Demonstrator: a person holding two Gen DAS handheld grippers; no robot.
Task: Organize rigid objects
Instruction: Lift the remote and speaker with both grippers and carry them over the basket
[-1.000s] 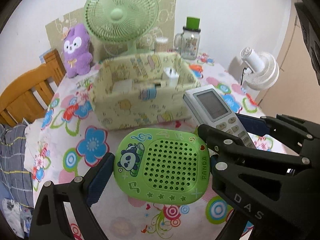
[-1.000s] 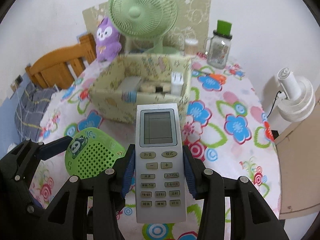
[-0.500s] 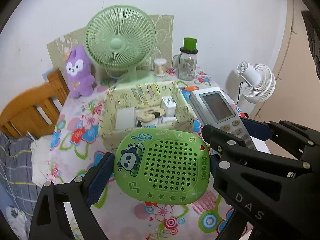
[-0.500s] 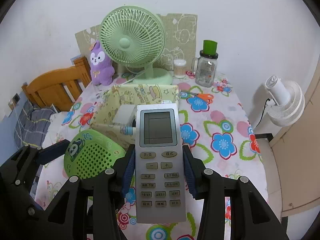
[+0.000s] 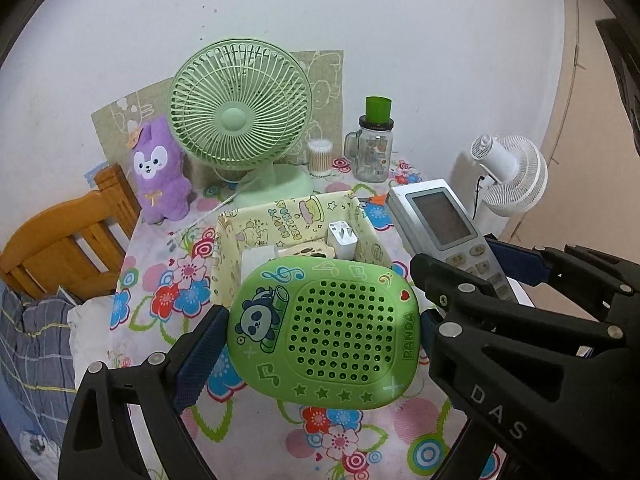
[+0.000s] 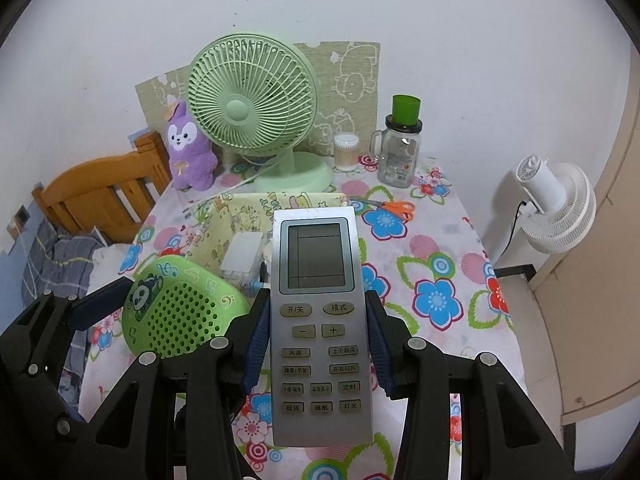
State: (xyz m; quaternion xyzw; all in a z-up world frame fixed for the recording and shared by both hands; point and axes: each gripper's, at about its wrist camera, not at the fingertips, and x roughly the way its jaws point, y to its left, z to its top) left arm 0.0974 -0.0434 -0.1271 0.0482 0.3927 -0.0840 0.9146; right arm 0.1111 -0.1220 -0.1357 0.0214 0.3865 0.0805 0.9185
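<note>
The table (image 6: 460,240) now sits lower in both views than 1 second ago: both items have been lifted. The fabric box (image 5: 296,216) waits at 12 o'clock. The left hand-held gripper (image 5: 320,332) is clamped on the green panda speaker (image 5: 326,330), the right hand-held gripper (image 6: 318,344) on the remote (image 6: 318,320), so both are likely box-bound.

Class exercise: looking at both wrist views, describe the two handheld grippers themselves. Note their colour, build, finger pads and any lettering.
Both the left gripper and right gripper are matte black plastic with angular, open-framed fingers joined by round silver pins. Each finger carries a dark blue ribbed pad on its inner face. White letters "DAS" mark one finger in the left wrist view. No cables, hands or sleeves show.
</note>
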